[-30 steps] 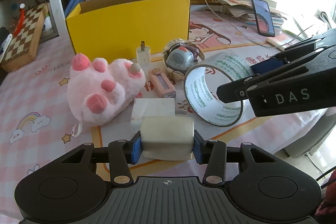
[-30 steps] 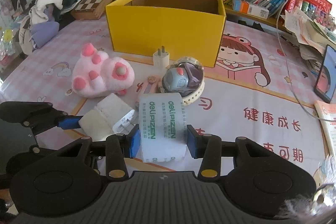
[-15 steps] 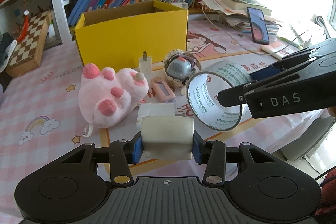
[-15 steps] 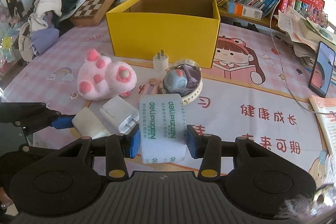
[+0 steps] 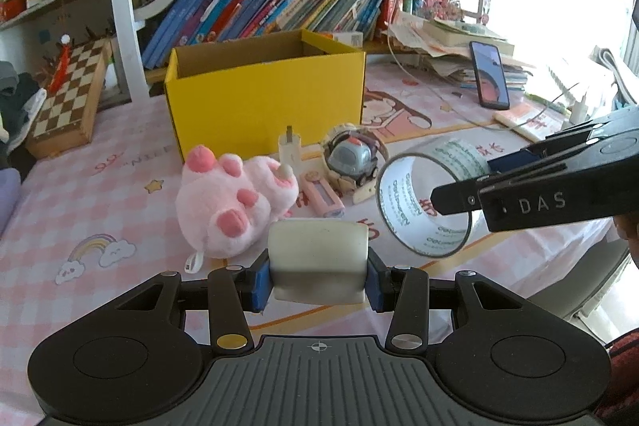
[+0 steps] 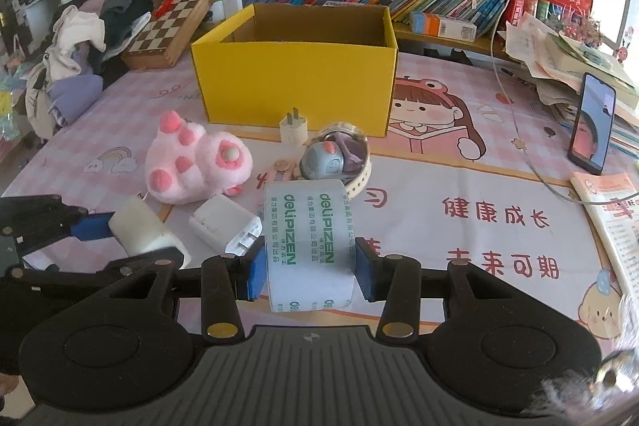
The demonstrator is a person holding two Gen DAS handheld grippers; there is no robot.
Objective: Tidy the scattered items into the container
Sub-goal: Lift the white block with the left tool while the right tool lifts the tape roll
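Table (image 6: 439, 186), pink patterned cover. Yellow box (image 6: 295, 82) at back centre, open top, upright. In front of it: pink plush slipper (image 6: 195, 158), tape roll (image 6: 309, 246), white block (image 5: 317, 254), white charger (image 6: 225, 226), small plug (image 6: 293, 128), grey toy (image 6: 333, 156).

Right gripper (image 6: 307, 270): clamped on the tape roll, roll pinched between both blue pads, lifted off the table, well short of the box.

Left gripper (image 5: 317, 280): clamped on the white block, block filling the gap between pads, raised above the table, slipper just beyond it.
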